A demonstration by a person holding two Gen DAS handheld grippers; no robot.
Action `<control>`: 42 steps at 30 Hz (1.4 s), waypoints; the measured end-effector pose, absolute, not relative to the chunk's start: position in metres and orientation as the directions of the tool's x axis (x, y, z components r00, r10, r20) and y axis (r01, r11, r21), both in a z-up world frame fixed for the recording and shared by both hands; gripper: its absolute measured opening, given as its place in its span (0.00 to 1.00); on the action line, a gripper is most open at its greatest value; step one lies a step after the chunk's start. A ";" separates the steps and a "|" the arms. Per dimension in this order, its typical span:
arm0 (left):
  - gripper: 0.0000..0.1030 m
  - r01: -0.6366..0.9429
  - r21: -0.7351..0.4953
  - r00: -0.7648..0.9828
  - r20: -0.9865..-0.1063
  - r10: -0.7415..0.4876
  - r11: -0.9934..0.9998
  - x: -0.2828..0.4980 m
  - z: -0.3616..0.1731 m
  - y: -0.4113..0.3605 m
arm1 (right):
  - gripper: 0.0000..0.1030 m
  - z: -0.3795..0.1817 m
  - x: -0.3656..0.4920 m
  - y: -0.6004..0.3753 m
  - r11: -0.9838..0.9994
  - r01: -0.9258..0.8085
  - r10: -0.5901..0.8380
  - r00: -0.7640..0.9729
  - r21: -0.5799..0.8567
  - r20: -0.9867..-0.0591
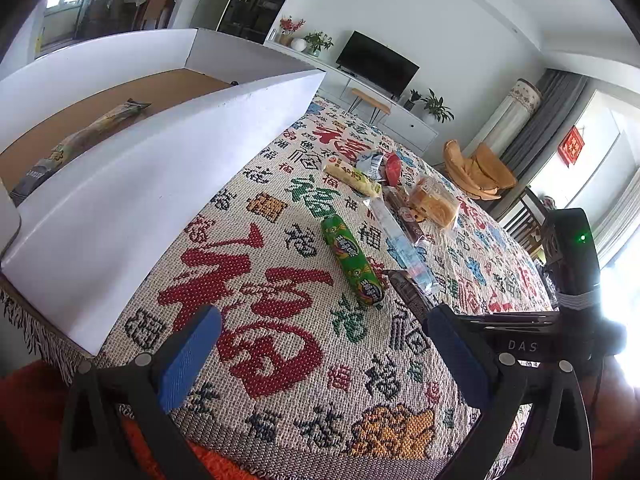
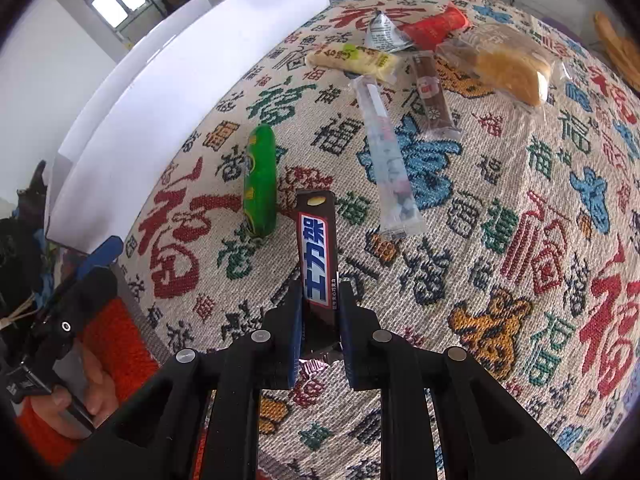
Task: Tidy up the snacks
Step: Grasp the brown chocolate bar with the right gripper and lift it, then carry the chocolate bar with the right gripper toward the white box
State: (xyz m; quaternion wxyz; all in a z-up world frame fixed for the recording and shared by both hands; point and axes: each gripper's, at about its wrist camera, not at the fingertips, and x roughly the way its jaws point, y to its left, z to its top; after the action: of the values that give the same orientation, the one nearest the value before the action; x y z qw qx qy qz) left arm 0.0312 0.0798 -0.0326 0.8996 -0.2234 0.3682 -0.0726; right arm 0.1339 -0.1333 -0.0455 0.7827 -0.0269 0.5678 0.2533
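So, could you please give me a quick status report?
Right gripper shut on chocolate bar. Left gripper open, holding nothing. One snack lies in the white box. Green sausage beside the bar.

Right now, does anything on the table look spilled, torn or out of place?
Nothing stands out. The right gripper is shut on the Snickers bar; the green sausage stick and other wrapped snacks lie intact on the tablecloth, one already in the white box.

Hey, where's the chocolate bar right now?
Right wrist view: the chocolate bar is clamped in the right gripper, above the cloth, just right of the green sausage.
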 end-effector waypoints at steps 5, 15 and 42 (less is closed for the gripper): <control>0.99 -0.033 -0.456 0.719 -0.629 -0.295 0.889 0.031 -0.032 0.080 | 0.17 -0.048 0.132 -0.125 0.872 -0.452 0.327 0.244 0.191 -0.913; 0.99 -0.033 -0.457 0.716 -0.631 -0.298 0.889 0.031 -0.033 0.079 | 0.17 -0.035 0.130 -0.145 0.868 -0.408 0.405 0.248 0.285 -0.880; 0.99 -0.042 -0.455 0.706 -0.644 -0.296 0.890 0.032 -0.035 0.081 | 0.17 -0.056 0.134 -0.304 0.987 -0.079 0.158 0.509 0.137 -0.846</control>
State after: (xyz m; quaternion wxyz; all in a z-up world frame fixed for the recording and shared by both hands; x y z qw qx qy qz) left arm 0.0316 0.0806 -0.0347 0.8960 -0.2240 0.3769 -0.0708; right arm 0.1340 -0.3040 -0.0562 0.8677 0.0402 0.4908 0.0681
